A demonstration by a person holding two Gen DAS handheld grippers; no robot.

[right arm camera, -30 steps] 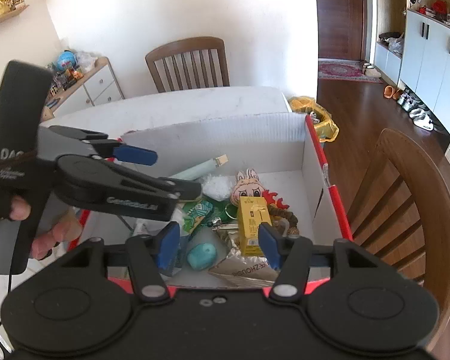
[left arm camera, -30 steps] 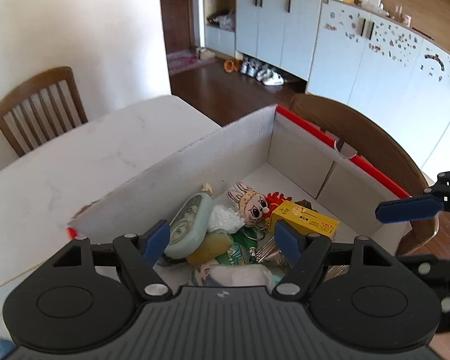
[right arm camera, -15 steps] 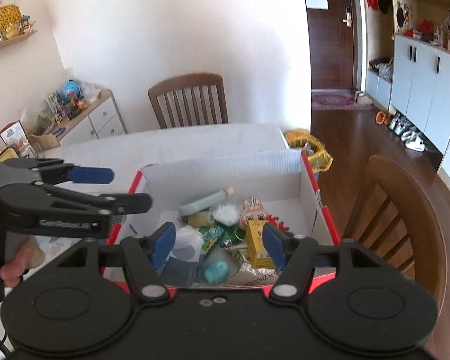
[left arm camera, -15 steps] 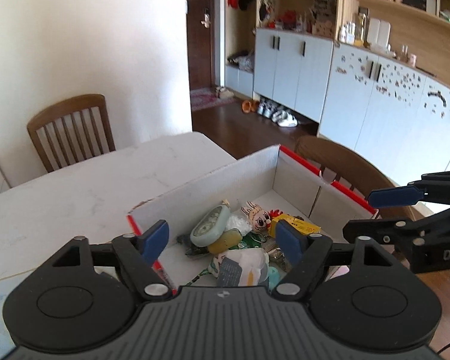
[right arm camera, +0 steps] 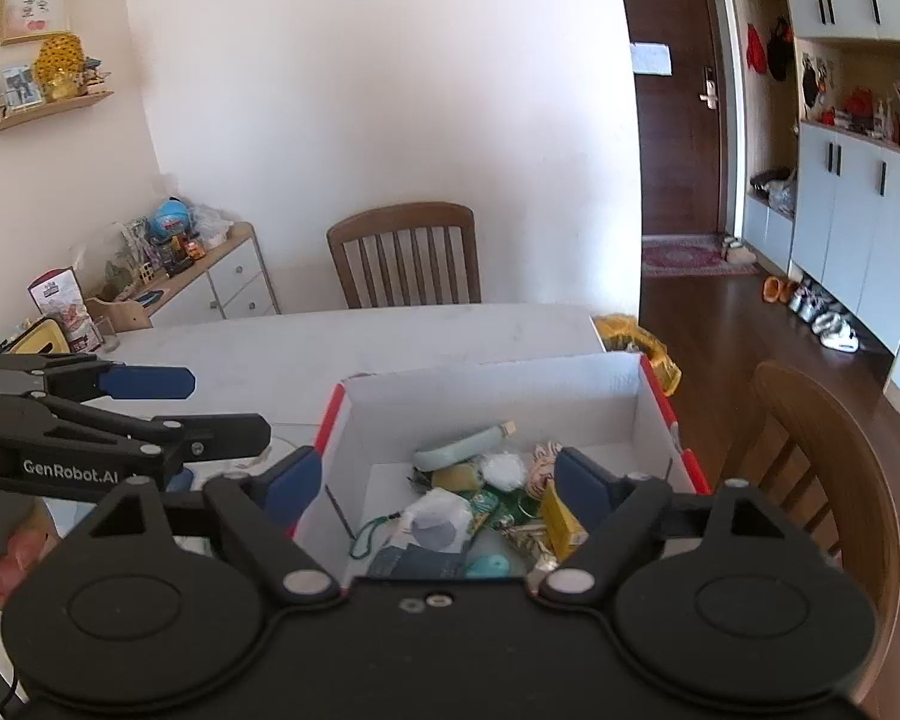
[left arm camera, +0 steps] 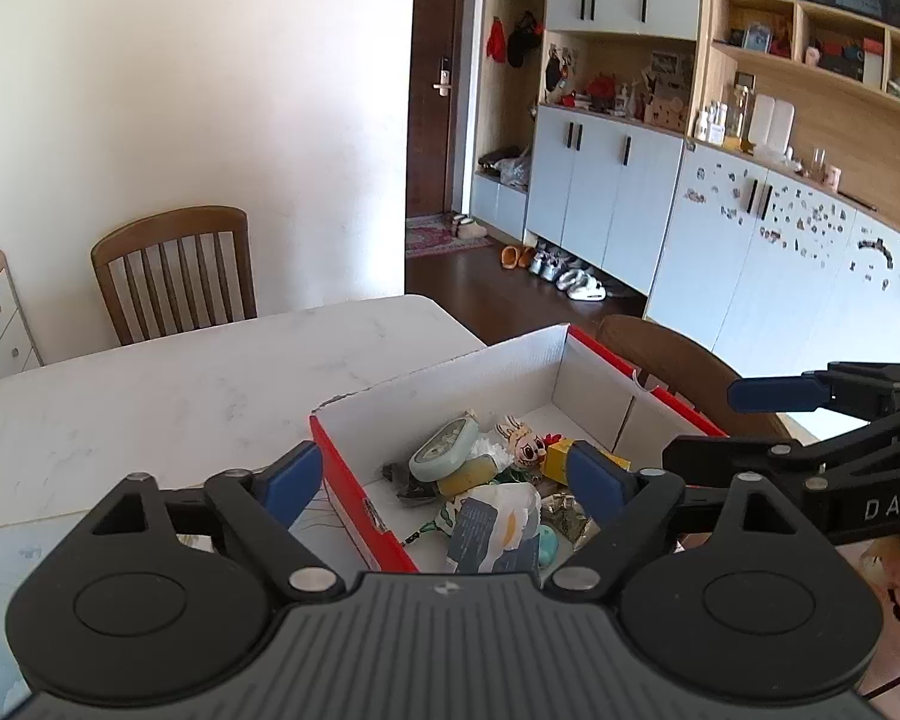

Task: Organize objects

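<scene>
A white cardboard box (right arm camera: 498,396) with red outer rims is seen in the lower centre of both wrist views, resting on the pale marble table (left arm camera: 168,390) near its right edge; it is filled with a loose heap: a pale green tube (right arm camera: 459,450), a rabbit toy (left arm camera: 522,447), a yellow carton (right arm camera: 561,519), a white pouch (left arm camera: 495,525) and a teal item (right arm camera: 489,567). The left gripper (left arm camera: 444,480) and right gripper (right arm camera: 438,483) are held above the box's near rim, both jaws opening, blue pads spread wide with nothing pinched. Bare tabletop is noted to the upper left of the box, with wooden chairs (right arm camera: 408,255) at the far and right edges.
</scene>
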